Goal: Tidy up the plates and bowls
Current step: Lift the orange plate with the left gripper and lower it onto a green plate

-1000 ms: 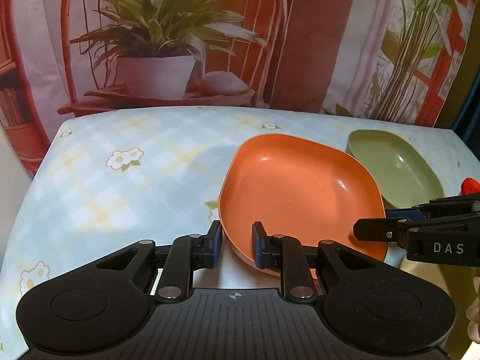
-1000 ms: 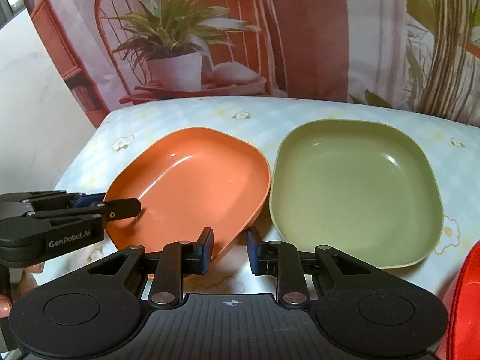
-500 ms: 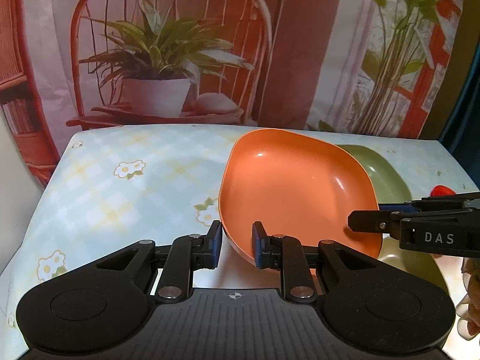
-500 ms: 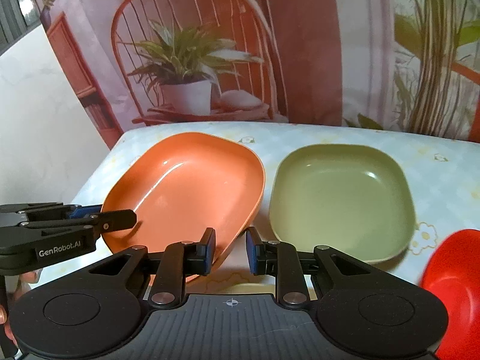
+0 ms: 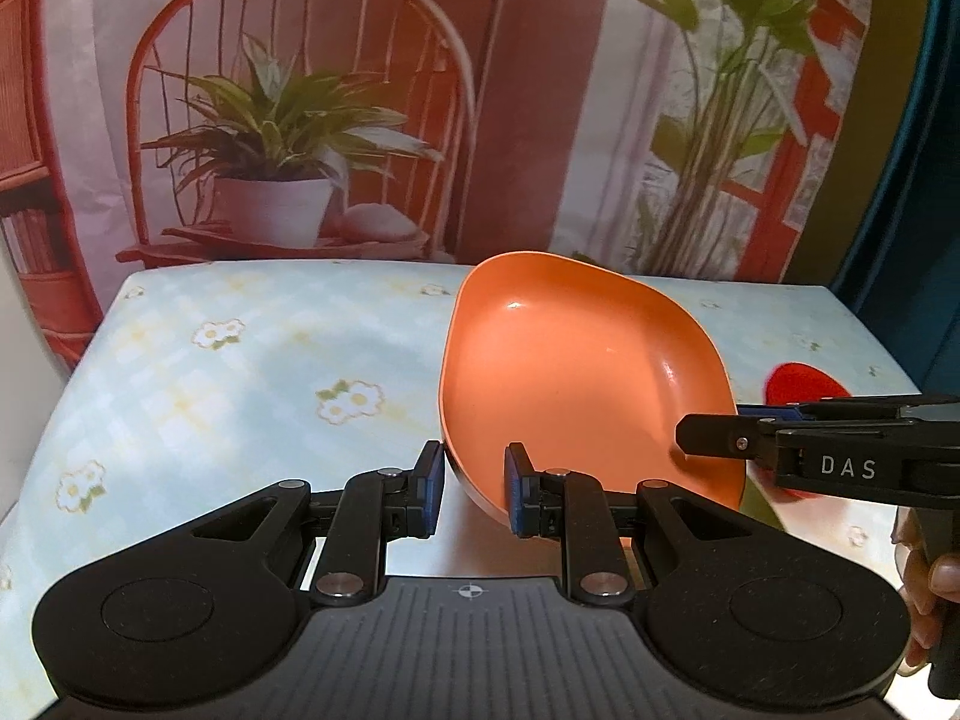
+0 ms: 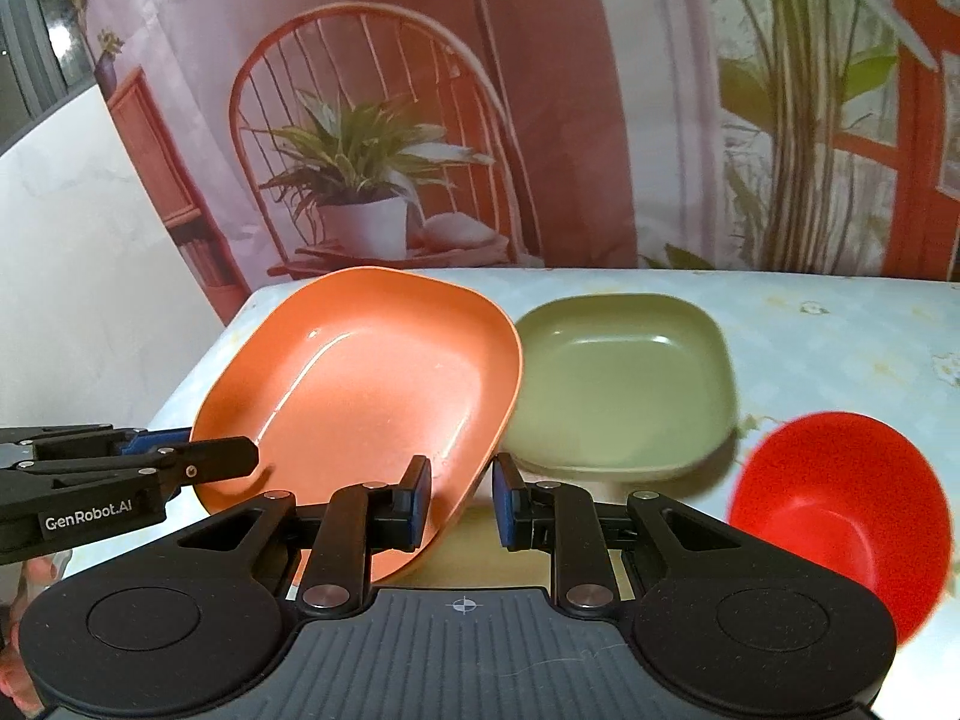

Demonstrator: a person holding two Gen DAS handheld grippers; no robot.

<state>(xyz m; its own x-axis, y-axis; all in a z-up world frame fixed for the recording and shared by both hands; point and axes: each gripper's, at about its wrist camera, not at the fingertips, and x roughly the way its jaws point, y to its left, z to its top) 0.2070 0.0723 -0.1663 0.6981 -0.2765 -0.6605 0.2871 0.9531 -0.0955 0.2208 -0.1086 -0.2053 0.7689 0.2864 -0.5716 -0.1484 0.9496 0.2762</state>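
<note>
An orange plate (image 5: 576, 372) is held up off the table by both grippers. My left gripper (image 5: 474, 492) is shut on its near left rim. My right gripper (image 6: 459, 501) is shut on its near right rim, and it shows from the side in the left wrist view (image 5: 708, 441). In the right wrist view the orange plate (image 6: 360, 396) tilts up and its right edge overlaps the green plate (image 6: 624, 384), which lies on the table. A red bowl (image 6: 840, 504) sits to the right of the green plate, and part of it shows in the left wrist view (image 5: 804, 384).
The table has a pale blue floral cloth (image 5: 210, 384). A printed backdrop with a chair and potted plant (image 5: 270, 180) hangs behind the far edge. A white wall (image 6: 90, 276) stands at the left.
Both grippers have lifted the orange plate higher and carried it rightward; it now overlaps the green plate. The cameras have pulled back, and the red bowl has come fully into the right view.
</note>
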